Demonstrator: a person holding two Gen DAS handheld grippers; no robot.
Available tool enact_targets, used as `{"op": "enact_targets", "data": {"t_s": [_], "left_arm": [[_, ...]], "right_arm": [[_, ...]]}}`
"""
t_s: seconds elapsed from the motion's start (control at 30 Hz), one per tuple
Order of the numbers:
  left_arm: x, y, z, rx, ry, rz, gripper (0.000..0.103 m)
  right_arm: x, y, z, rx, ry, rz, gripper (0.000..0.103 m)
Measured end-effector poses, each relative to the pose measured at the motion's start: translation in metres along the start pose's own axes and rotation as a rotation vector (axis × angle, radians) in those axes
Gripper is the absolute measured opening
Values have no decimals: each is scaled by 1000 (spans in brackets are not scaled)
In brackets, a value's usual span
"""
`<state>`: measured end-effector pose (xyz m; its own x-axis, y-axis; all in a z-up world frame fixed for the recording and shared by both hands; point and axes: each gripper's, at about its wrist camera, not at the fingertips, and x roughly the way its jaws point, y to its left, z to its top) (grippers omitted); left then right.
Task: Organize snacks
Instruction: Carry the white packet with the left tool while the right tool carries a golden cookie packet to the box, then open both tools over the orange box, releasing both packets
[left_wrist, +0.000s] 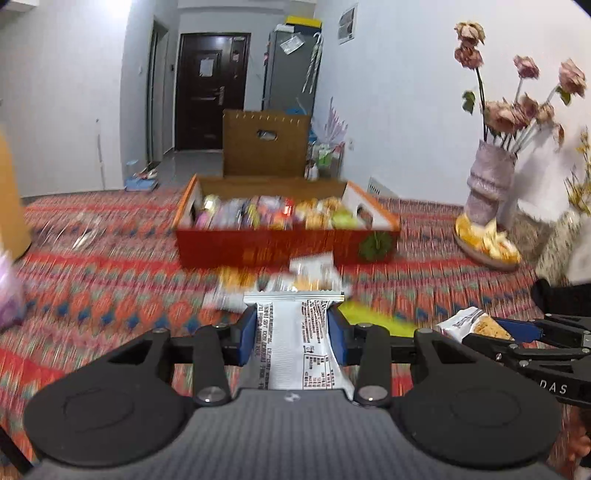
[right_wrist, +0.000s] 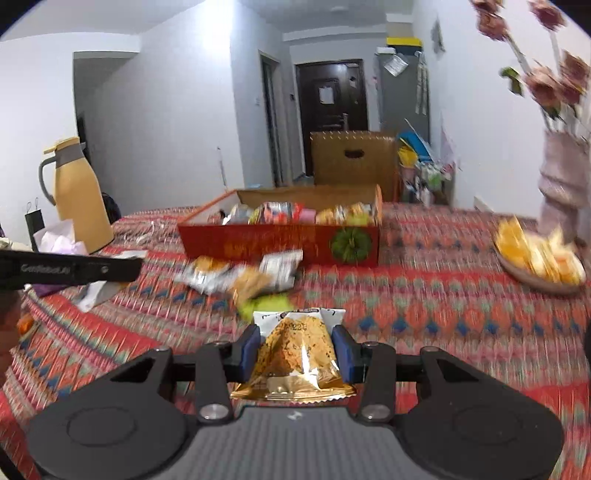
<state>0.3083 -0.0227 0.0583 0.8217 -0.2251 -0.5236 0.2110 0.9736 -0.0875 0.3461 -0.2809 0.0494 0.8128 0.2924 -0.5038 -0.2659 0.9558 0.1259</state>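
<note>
My left gripper (left_wrist: 293, 321) is shut on a white snack packet (left_wrist: 295, 343) with printed text, held above the patterned tablecloth. My right gripper (right_wrist: 297, 338) is shut on a clear-and-gold snack packet (right_wrist: 295, 354) of yellow crumbly snack; it also shows in the left wrist view (left_wrist: 476, 325) at the right. A red box (left_wrist: 284, 247) full of assorted snack packets stands ahead; it also shows in the right wrist view (right_wrist: 280, 243). Several loose packets (right_wrist: 240, 275) lie in front of it on the cloth.
A plate of yellow snacks (right_wrist: 535, 258) and a vase of dried flowers (left_wrist: 487, 181) stand at the right. A yellow thermos jug (right_wrist: 79, 195) stands at the left. A brown cardboard box (left_wrist: 266, 144) sits beyond the table.
</note>
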Motion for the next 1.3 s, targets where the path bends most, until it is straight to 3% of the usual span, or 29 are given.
{"op": "enact_targets", "data": {"t_s": [0.23, 0.37, 0.57, 0.73, 0.97, 1.03, 1.1, 1.3], "left_arm": [[90, 1, 86, -12, -31, -61, 40], [151, 8, 121, -54, -9, -98, 40], [237, 3, 140, -57, 54, -98, 40], [287, 4, 131, -59, 105, -79, 42], [294, 7, 125, -67, 125, -93, 59], [285, 11, 129, -79, 110, -86, 65], [271, 16, 134, -81, 91, -82, 65], [208, 16, 145, -4, 31, -44, 72]], "right_arm": [[74, -21, 88, -110, -38, 47, 42], [132, -30, 119, -112, -44, 38, 42], [219, -46, 133, -63, 30, 27, 42], [260, -58, 128, 8, 93, 31, 41], [264, -55, 118, 54, 131, 103, 46], [257, -56, 121, 69, 121, 111, 52], [245, -58, 127, 65, 93, 83, 60], [193, -61, 147, 42, 31, 28, 61]]}}
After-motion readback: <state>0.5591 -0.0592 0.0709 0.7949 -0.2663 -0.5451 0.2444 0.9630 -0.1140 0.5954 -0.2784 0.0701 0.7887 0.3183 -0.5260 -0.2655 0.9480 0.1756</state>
